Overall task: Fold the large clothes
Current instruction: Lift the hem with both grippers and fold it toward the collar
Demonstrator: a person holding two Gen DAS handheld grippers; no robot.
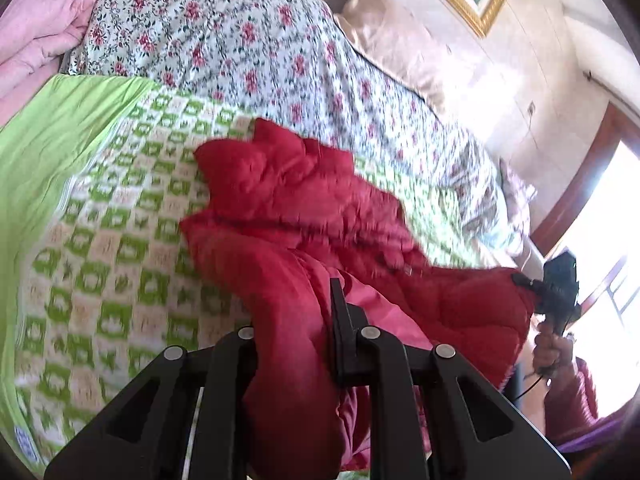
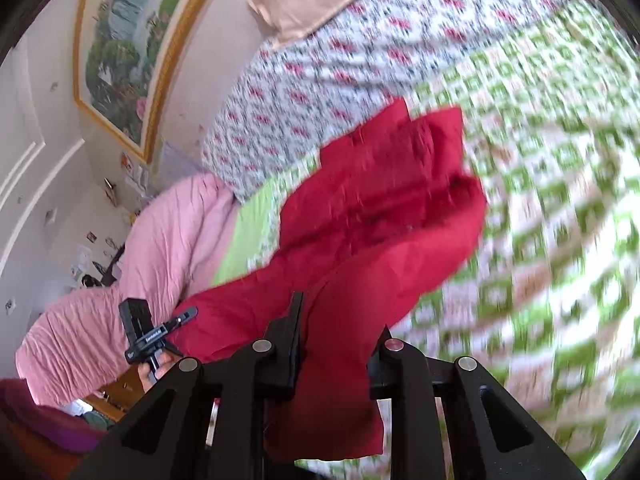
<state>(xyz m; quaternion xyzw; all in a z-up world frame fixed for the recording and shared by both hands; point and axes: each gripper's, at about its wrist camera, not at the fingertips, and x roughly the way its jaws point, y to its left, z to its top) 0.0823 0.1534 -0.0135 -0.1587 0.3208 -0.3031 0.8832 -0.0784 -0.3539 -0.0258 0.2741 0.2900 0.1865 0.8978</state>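
Observation:
A red quilted jacket (image 1: 304, 208) lies bunched on the green-checked bedspread (image 1: 112, 248), and its near edge hangs lifted between both grippers. In the left wrist view my left gripper (image 1: 296, 340) is shut on a thick fold of the jacket; one finger (image 1: 342, 320) shows and cloth hides the other. My right gripper (image 1: 524, 282) pinches the jacket's edge at the far right, with a hand (image 1: 550, 350) holding it. In the right wrist view my right gripper (image 2: 336, 340) is shut on the jacket (image 2: 380, 200). The left gripper (image 2: 184, 318) grips the hem at the lower left.
A floral quilt (image 1: 248, 40) is heaped behind the jacket, with a pink blanket (image 1: 36, 28) at the far left and a beige pillow (image 1: 384, 28) against the wall. A gold-framed picture (image 2: 120, 52) hangs above. A bright window (image 1: 612, 240) is at the right.

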